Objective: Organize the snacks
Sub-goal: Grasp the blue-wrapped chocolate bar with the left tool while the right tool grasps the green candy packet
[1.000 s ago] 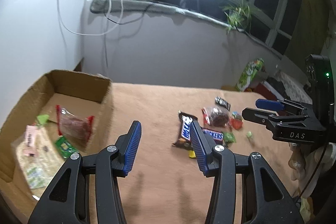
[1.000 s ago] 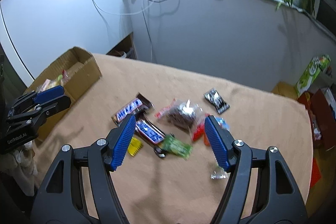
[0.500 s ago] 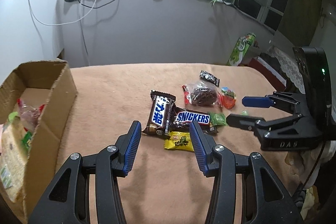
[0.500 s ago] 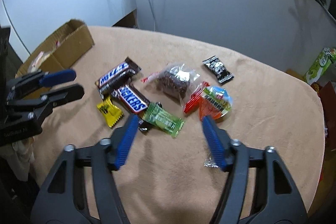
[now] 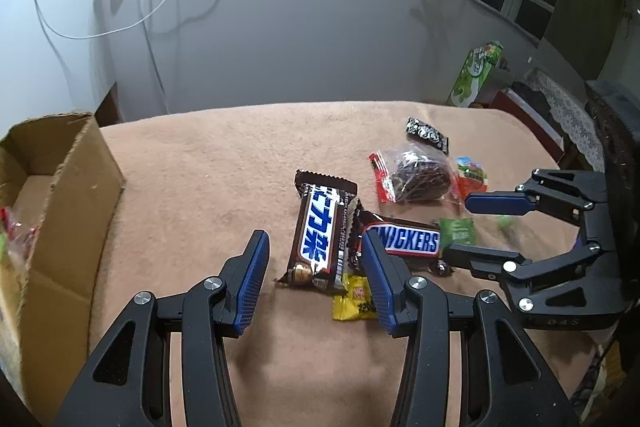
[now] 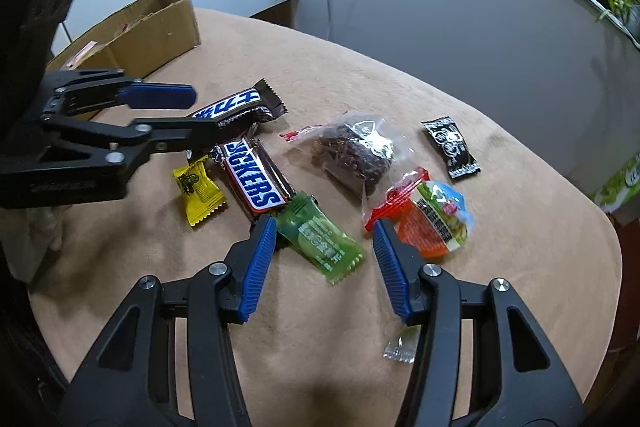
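Observation:
Snacks lie in a cluster on the tan cloth. My left gripper (image 5: 316, 275) is open and empty, its jaws on either side of the near end of a brown bar with a blue label (image 5: 320, 233). A Snickers bar (image 5: 404, 241) and a yellow candy (image 5: 356, 299) lie beside it. My right gripper (image 6: 326, 251) is open and empty just above a green packet (image 6: 322, 237). A clear bag of dark snack (image 6: 354, 151), a red-and-blue packet (image 6: 434, 217) and a black packet (image 6: 450, 143) lie further off.
An open cardboard box (image 5: 60, 195) with several snacks inside stands at the table's left edge; it also shows in the right wrist view (image 6: 156, 27). A small clear wrapper (image 6: 400, 349) lies near my right gripper. A green box (image 5: 476, 71) stands beyond the far right edge.
Both grippers have moved down and in toward the snack cluster. The left one has swung right, away from the box, to the brown bar. Both stayed open.

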{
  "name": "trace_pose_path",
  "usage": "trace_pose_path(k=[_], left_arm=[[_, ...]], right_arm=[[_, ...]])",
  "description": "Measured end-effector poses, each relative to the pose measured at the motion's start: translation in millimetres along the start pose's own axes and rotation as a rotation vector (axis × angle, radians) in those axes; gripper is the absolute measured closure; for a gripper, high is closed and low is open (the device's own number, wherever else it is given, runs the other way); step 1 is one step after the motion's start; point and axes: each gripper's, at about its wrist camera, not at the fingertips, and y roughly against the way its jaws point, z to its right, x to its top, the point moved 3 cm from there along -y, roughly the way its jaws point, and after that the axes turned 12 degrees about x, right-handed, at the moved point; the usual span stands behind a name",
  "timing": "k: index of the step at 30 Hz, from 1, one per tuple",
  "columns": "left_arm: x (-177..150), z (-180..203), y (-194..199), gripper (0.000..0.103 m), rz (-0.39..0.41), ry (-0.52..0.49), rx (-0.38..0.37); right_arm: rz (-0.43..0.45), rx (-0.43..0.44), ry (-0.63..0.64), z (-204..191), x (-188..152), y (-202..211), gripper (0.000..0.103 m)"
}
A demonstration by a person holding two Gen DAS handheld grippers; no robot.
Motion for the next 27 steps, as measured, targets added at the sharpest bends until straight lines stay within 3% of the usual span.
trace_pose_path(k=[2, 5, 11, 15, 17, 21, 27], left_arm=[[1, 1, -6, 0.056, -0.007, -0.007, 0.004], [1, 2, -10, 0.056, -0.010, -0.012, 0.005], [2, 6, -16, 0.059, -0.016, -0.026, -0.002], [2, 10, -16, 0.072, -0.016, -0.044, -0.010], [2, 11, -15, 0.074, -0.015, -0.050, -0.012], [2, 10, -16, 0.076, -0.018, -0.041, -0.023], [1, 9, -14, 0.076, -0.006, -0.035, -0.014]], right_arm=[[-0.002, 0.009, 0.007, 0, 1, -3, 0.050], [0.001, 0.046, 0.005, 0, 0, -2, 0.059], [-0.013, 0.084, -0.005, 0, -3, -4, 0.061], [-0.037, 0.074, 0.029, -5, -9, -4, 0.064], [-0.042, 0.083, 0.025, -5, -11, -2, 0.065], [-0.049, 0.044, 0.039, -5, -13, 0, 0.078], [-0.033, 0.033, 0.013, -5, -12, -1, 0.079]])
